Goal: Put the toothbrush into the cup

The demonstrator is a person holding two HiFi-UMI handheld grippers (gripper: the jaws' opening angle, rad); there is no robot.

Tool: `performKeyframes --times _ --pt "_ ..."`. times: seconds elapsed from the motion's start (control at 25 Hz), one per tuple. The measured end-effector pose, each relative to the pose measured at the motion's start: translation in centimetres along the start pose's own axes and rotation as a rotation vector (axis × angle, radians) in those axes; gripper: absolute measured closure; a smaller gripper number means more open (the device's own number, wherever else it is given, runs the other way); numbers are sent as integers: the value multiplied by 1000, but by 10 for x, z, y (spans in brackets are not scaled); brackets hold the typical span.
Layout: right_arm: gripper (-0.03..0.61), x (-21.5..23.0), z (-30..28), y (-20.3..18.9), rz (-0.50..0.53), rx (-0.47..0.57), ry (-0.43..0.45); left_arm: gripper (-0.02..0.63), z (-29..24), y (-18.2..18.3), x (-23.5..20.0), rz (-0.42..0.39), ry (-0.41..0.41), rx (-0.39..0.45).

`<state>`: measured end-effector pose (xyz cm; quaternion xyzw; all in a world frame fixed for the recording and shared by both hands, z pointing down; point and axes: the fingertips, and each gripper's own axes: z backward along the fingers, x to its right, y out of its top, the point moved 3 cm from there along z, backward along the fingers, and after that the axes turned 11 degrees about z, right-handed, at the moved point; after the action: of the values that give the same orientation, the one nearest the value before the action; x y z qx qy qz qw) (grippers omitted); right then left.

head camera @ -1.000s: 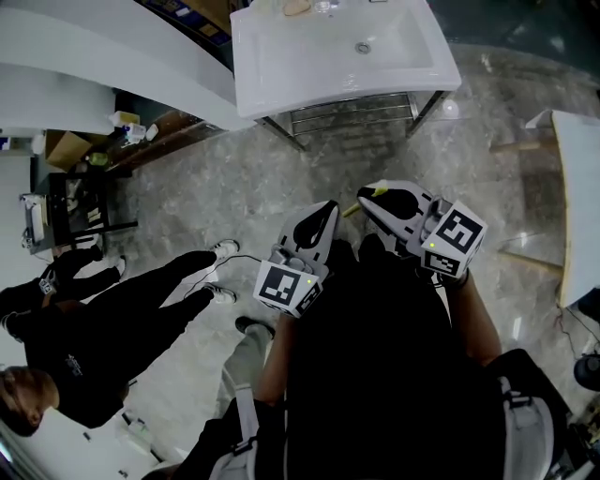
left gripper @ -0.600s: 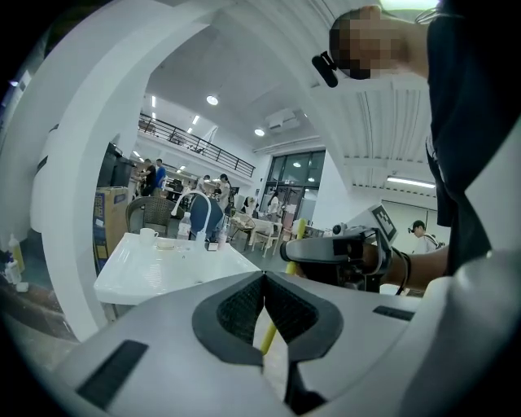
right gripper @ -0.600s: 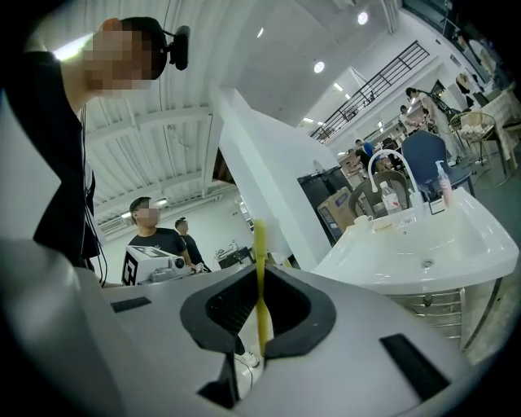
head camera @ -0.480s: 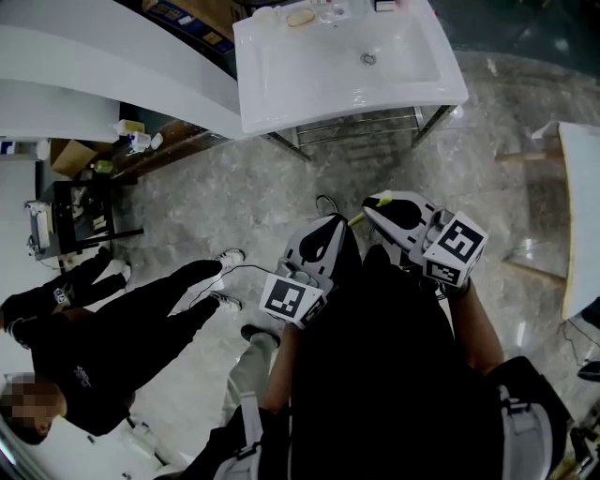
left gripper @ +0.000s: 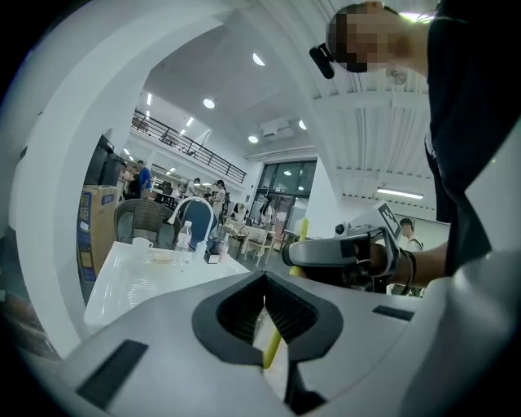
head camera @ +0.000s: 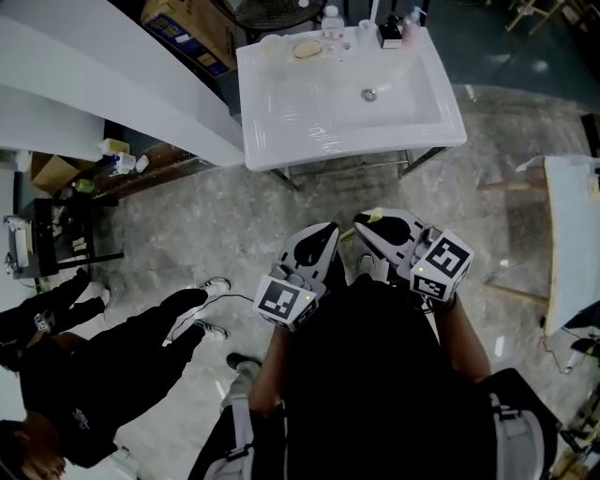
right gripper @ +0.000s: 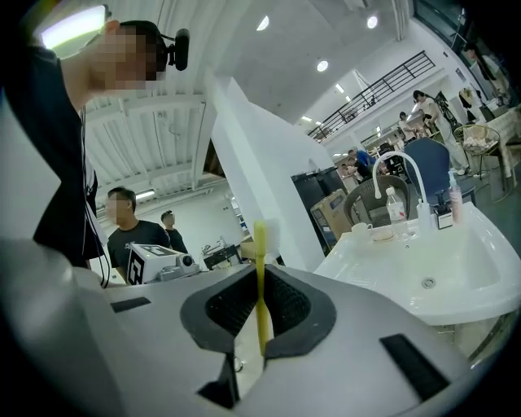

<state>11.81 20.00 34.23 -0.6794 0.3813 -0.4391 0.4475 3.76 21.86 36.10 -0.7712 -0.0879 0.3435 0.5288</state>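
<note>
The sink is well ahead, with the cup at its back edge. The right gripper squeezes the yellow toothbrush and holds it upright. The left gripper looks closed. This seems to be the carrying step. Next, the brush needs bringing over the cup.

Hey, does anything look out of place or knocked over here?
Nothing stands out. The toothbrush stands straight, clamped in the right gripper. The cup and the bottle sit upright along the back edge of the sink, and I see no spill or damage there.
</note>
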Motion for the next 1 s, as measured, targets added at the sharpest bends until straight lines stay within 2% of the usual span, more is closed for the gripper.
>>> performKeyframes --times 0.24,0.52,1.0 --pt "548 12 -59 20 13 -3 -15 604 6 27 -45 2 -63 33" --pt "548 23 -106 37 31 -6 -50 604 13 49 -94 -17 -97 35" --pt "548 48 -122 36 -32 -40 -99 604 -7 47 -135 27 -115 -30"
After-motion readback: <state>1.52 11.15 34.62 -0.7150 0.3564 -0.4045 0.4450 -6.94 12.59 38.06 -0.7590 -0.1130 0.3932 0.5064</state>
